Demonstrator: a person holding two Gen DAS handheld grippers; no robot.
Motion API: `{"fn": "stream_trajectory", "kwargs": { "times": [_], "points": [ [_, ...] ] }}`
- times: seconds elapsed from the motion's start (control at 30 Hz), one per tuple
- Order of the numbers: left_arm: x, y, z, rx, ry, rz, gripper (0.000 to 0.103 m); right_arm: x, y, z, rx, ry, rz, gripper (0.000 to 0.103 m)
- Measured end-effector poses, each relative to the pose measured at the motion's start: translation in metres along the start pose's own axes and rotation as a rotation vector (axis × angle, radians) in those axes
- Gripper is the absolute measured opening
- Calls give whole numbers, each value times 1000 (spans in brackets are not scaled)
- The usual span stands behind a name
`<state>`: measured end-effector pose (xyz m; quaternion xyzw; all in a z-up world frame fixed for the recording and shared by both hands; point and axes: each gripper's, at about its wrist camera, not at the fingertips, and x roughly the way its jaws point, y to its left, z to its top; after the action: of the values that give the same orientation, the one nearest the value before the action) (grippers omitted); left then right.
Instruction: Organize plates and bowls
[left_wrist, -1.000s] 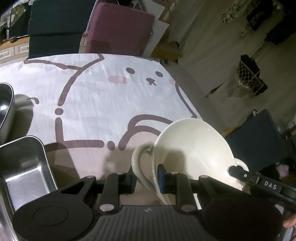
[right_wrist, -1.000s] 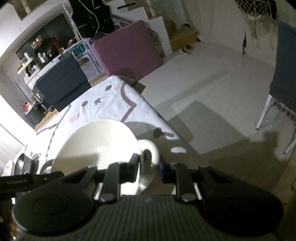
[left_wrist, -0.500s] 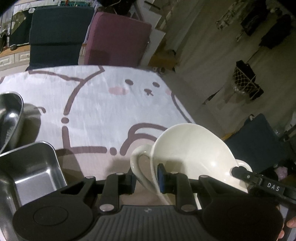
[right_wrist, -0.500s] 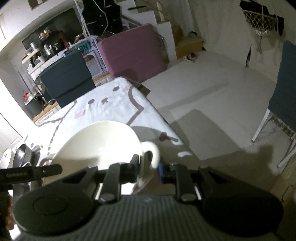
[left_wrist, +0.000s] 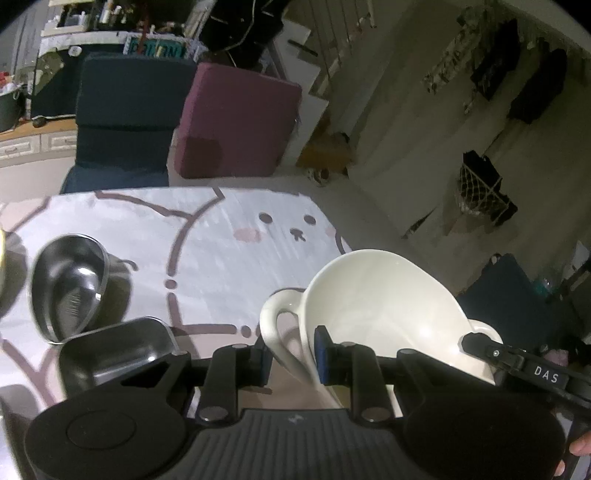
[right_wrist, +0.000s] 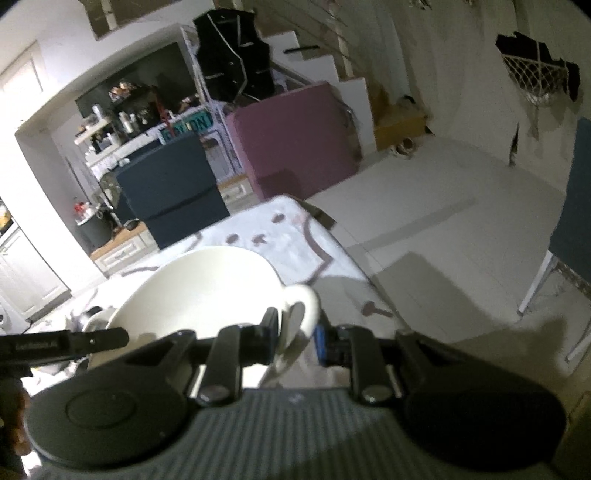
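Both claws share one load: big white two-handled bowl (left_wrist: 384, 306). Left gripper (left_wrist: 291, 356) is clamped on its left loop handle (left_wrist: 275, 325); right gripper (right_wrist: 295, 338) is clamped on the opposite loop handle (right_wrist: 301, 306). Bowl sits just ahead of each claw, between the two, seemingly off the table and tipped a bit.

Doing it well, imo: raise both hands at equal pace so rim stays level, no twisting of one wrist vs the other (handle could lever out of the pads). Glazed ceramic = slick, heavy, so keep squeeze firm, go slow, pick a landing spot before lowering.

Surface: table w/ white cartoon-bear cloth (left_wrist: 229, 236), below and ahead of left claw. Left of that claw, close by, rectangular steel tray (left_wrist: 110, 354); beyond it, further left, round steel bowl (left_wrist: 68, 284). Avoid both when setting down.

Room: dim, pale floor right of the table. Past the table's far edge, dark blue chair (left_wrist: 129, 110) and maroon chair (left_wrist: 236, 122).
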<state>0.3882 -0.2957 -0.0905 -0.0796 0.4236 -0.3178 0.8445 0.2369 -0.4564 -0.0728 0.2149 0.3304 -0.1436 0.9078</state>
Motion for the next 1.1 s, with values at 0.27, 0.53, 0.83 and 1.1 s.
{"fn": "stream_trajectory", "kwargs": {
  "times": [0.27,0.53,0.83,1.1],
  "points": [
    [-61,9,0,-16,-56,33,25,-29,29,1,-32,-49,58,24],
    [-124,30,-11,-44,-110,84,25,-53,62,-7,-69,-69,120,23],
    [-195,55,-31,-71,-167,158,25,-77,99,-21,-104,-66,192,24],
    [-259,85,-56,-112,-207,239,26,-100,144,-40,-178,-53,269,24]
  ]
}}
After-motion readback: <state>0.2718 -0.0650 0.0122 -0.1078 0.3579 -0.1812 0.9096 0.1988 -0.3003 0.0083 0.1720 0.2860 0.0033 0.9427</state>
